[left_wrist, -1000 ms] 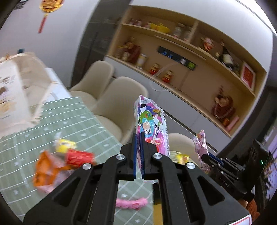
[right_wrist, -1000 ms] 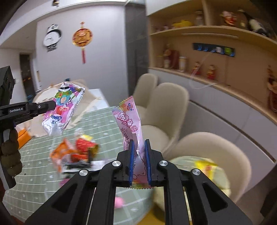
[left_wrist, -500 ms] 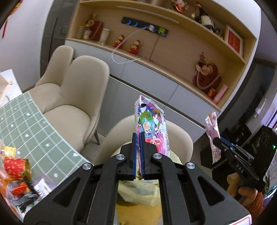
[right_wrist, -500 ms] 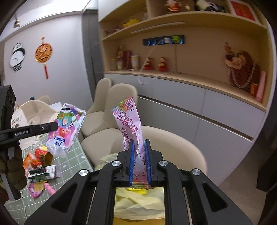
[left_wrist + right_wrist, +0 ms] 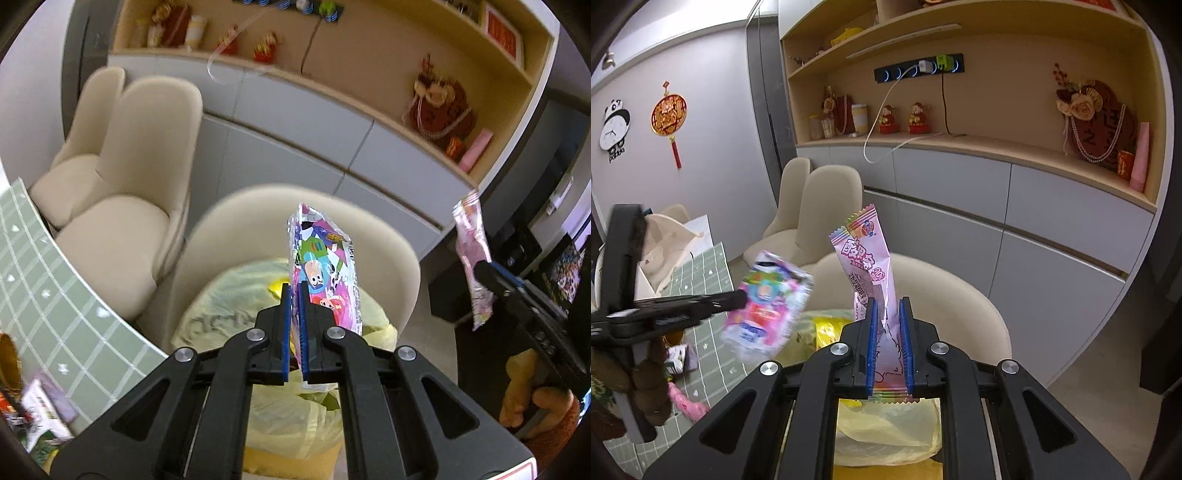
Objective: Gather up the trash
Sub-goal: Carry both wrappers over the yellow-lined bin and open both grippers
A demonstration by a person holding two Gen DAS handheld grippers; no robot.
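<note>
Beige chairs point(image 5: 827, 206) line the far cabinets; on the nearest seat sits a yellow trash bag point(image 5: 236, 306). Above it, the left gripper point(image 5: 293, 314) jaws pinch a colourful cartoon wrapper point(image 5: 325, 269), while the right gripper point(image 5: 888, 336) jaws clamp a pink wrapper point(image 5: 866, 262) upright.

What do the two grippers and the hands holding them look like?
Both the left gripper and the right gripper are matte black linkage frames with silver pivot screws and ribbed blue pads on the fingers. White lettering marks each body. The hands wear fuzzy brown gloves.
</note>
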